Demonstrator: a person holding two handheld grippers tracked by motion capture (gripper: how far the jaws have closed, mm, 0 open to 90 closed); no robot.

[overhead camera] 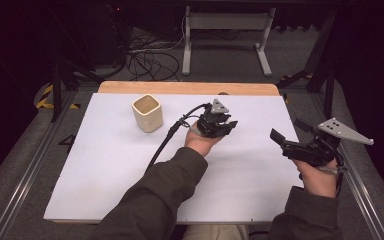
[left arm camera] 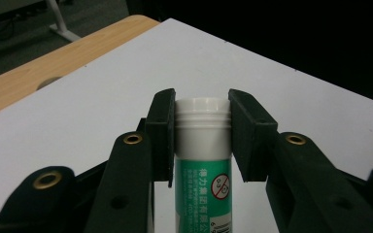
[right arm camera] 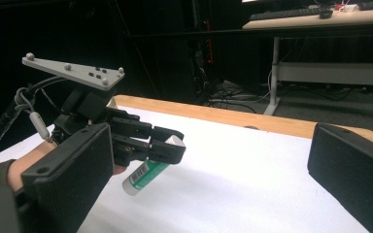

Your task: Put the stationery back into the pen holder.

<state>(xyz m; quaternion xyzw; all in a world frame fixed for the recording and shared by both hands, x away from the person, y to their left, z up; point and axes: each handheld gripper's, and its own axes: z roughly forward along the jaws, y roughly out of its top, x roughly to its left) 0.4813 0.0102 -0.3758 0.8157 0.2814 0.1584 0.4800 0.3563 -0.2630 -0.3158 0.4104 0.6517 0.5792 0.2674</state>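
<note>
- At the left of the high view, a cream square cup point(overhead camera: 147, 113) stands upright on the white table top point(overhead camera: 105, 165), well apart from both grippers and with nothing touching it.
- Just right of the cup, the left gripper point(overhead camera: 228, 127) is held over the middle of the board, the person's left hand point(overhead camera: 202, 141) cupped under its body and a black cable point(overhead camera: 165, 145) trailing back along the dark sleeve.
- In the left gripper view, the two black jaws are clamped on a green and white tube point(left arm camera: 203, 160): the pads press on its white cap from either side, and the green label with red and white print runs down between the jaws toward the camera.
- The tube is off the table, carried in that grip. In the right gripper view it hangs tilted below the left gripper point(right arm camera: 167, 148), its lower end angled down toward the white surface without touching it.
- A grey three-cornered plate point(right arm camera: 73, 72) sits on top of the left gripper.
- A strip of bare wood point(overhead camera: 187, 88) shows along the far edge of the table, beyond the white sheet.
- At the right of the high view, the right gripper point(overhead camera: 280, 140) is held near the table's right edge in the right hand point(overhead camera: 320, 177), pointing toward the left gripper.
- Its jaws stand wide apart with nothing between them; in the right gripper view the two pads sit at opposite sides of the frame, the left gripper and tube seen across the gap.
</note>
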